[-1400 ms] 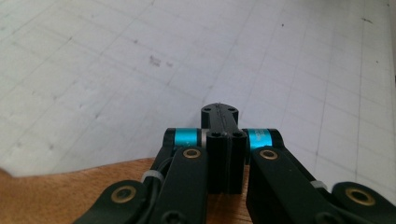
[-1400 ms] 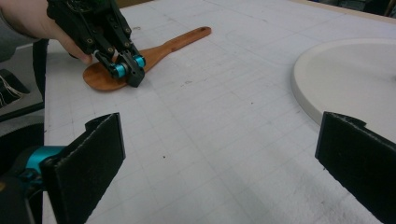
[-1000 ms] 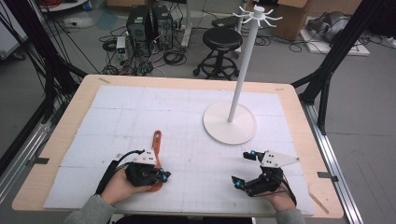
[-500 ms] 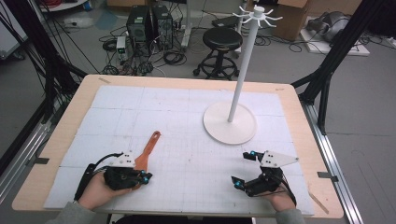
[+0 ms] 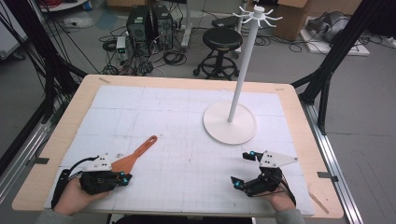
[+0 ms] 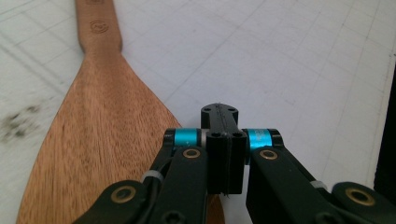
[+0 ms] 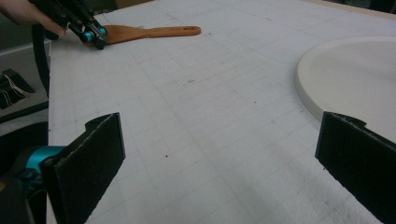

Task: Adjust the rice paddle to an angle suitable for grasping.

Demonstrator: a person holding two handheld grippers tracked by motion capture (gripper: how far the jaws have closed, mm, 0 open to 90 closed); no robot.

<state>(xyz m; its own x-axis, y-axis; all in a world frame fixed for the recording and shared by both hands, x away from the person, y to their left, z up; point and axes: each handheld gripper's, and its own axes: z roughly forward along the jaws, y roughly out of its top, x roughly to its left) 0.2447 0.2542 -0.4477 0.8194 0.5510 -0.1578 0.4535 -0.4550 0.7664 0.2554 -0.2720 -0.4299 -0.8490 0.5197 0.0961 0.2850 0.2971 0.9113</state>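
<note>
— Wooden spatula (image 5: 134,156) flat on the white mat (image 5: 187,140), blade end right by the left gripper (image 5: 122,177). Jaws?
— Pressed together, nothing between them; in the left gripper view the blade (image 6: 93,140) lies just left of the tips, handle running away ahead.
— And the right gripper (image 5: 245,169)?
— Jaws wide apart, empty, bare mat between them; the white stand's round base (image 5: 229,122) sits beyond its upper jaw
</note>
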